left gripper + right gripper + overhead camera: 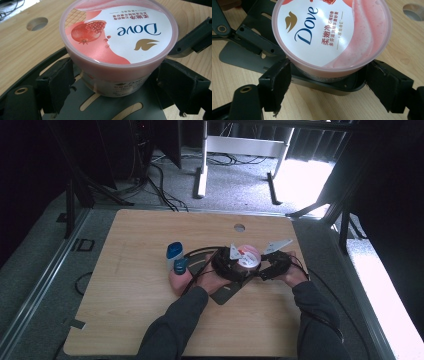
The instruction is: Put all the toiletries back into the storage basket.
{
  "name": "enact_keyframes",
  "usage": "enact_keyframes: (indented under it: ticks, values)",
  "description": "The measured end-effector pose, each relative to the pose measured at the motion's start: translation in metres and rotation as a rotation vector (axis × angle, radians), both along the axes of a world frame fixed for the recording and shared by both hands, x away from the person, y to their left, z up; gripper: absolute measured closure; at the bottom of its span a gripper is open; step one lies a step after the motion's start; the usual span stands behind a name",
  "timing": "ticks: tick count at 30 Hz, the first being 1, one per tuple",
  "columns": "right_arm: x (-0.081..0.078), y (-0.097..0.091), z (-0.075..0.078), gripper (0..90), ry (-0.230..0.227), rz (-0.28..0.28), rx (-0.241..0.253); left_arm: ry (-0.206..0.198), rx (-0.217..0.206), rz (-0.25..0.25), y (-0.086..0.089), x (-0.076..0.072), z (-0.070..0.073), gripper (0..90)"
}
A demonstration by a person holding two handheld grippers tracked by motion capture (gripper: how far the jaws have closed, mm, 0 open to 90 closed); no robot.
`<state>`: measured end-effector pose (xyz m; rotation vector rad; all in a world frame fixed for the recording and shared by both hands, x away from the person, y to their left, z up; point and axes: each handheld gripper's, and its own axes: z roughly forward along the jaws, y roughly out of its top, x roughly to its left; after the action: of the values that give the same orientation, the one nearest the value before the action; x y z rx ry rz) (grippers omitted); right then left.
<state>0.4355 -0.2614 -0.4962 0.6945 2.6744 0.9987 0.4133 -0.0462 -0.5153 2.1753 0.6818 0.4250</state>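
A pink Dove jar (247,256) with a pomegranate picture on its lid stands in a black ring on a dark grey slotted plate (225,294) at the table's middle. Both grippers flank it. In the left gripper view the jar (117,37) sits between the jaws of my left gripper (117,66), and a thin gap shows beside the left pad (60,82). In the right gripper view the jar (332,32) sits between the jaws of my right gripper (330,63), whose pads (278,82) stand close beside it without clearly pressing. Both grippers (239,265) (262,267) are held by hands.
A white bottle with a blue cap (174,255) stands left of the left hand, with a pink blue-capped bottle (179,281) just in front of it. A round hole (239,227) is cut in the table behind the jar. Cables trail from both grippers.
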Motion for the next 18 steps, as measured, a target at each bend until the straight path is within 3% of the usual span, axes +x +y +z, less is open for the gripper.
enact_keyframes:
  ticks: [18]
  values:
    - [0.003, -0.001, -0.013, 19.6, 0.029, -0.022, -0.017, 0.05, 0.019, -0.001, -0.005, 0.005, -0.01, 14.7]
